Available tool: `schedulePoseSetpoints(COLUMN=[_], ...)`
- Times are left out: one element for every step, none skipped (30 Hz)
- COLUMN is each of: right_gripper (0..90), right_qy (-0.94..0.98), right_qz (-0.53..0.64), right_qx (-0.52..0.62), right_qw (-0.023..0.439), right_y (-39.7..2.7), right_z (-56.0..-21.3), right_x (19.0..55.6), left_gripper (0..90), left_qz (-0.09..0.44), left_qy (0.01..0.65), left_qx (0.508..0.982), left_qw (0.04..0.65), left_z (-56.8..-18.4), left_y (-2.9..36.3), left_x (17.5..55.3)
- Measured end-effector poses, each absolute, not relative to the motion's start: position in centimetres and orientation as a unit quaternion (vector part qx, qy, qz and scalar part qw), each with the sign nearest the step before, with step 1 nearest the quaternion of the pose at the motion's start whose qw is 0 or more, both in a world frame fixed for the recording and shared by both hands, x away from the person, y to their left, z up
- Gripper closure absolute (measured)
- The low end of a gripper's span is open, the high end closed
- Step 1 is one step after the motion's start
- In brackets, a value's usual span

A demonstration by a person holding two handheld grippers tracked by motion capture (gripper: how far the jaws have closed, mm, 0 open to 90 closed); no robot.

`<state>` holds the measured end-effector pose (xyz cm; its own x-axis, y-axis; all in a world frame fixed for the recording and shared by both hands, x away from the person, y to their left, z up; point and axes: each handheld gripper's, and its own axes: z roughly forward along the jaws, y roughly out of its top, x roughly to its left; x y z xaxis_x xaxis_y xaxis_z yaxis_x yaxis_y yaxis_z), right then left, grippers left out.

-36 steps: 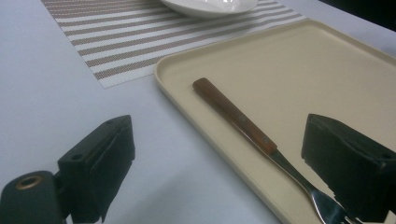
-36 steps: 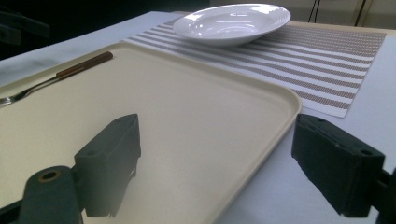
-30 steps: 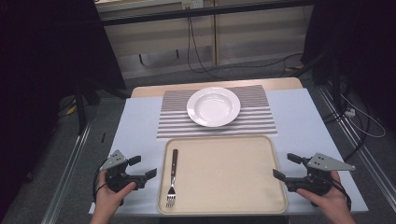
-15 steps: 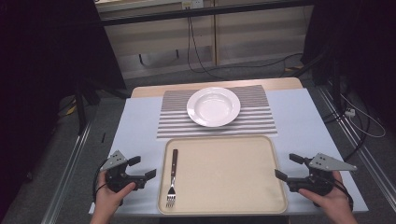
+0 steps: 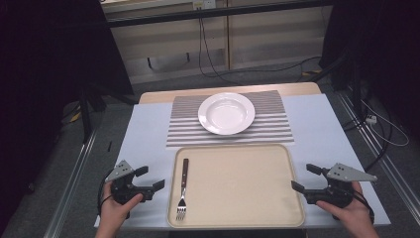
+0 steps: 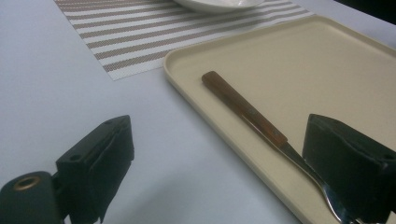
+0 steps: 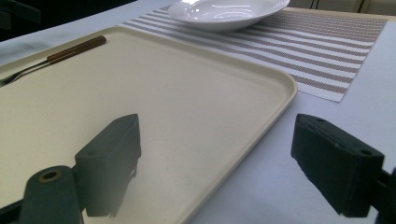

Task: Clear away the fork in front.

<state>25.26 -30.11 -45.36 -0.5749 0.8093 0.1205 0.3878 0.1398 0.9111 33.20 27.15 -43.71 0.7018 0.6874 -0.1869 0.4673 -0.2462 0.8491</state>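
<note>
With both tongs released beside the tray (image 5: 237,198), the left tongs (image 5: 144,179) should straddle the fork (image 5: 183,189) at its wooden handle, judging by their nearness.

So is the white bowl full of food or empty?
Empty. The white bowl on the striped mat shows only its bare, shiny white inside in the high view, with nothing lying in it.

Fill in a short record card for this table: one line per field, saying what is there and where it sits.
surface: table with pale cover
placemat: striped, far side
plate: white, empty, on the placemat
tray: beige, near side
fork: wooden handle, in the tray's left part, tines toward the person
left gripper: open, left of the tray
right gripper: open, right of the tray
</note>
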Motion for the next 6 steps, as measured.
schedulePoseSetpoints(right_gripper=[16.1, 16.1, 16.1, 16.1, 16.1, 16.1], right_qy=[0.726, 0.726, 0.726, 0.728, 0.728, 0.728], right_qz=[0.510, 0.510, 0.510, 0.510, 0.510, 0.510], right_qx=[0.412, 0.413, 0.413, 0.411, 0.410, 0.411], right_qw=[0.206, 0.205, 0.204, 0.205, 0.204, 0.204], right_y=[-30.08, -30.01, -29.97, -29.93, -29.90, -29.82], right_z=[-45.37, -45.38, -45.38, -45.40, -45.41, -45.41], right_x=[25.27, 25.28, 25.28, 25.31, 25.33, 25.34], left_gripper=[9.2, 9.2, 9.2, 9.2, 9.2, 9.2], left_qz=[0.112, 0.112, 0.112, 0.112, 0.112, 0.112], left_qy=[0.369, 0.368, 0.369, 0.368, 0.366, 0.366], left_qx=[0.782, 0.782, 0.783, 0.783, 0.783, 0.783], left_qw=[0.490, 0.490, 0.488, 0.488, 0.490, 0.490], left_z=[-43.72, -43.74, -43.72, -43.71, -43.72, -43.72], left_y=[27.13, 27.10, 27.08, 27.06, 27.02, 27.01], left_x=[33.21, 33.20, 33.20, 33.20, 33.21, 33.21])
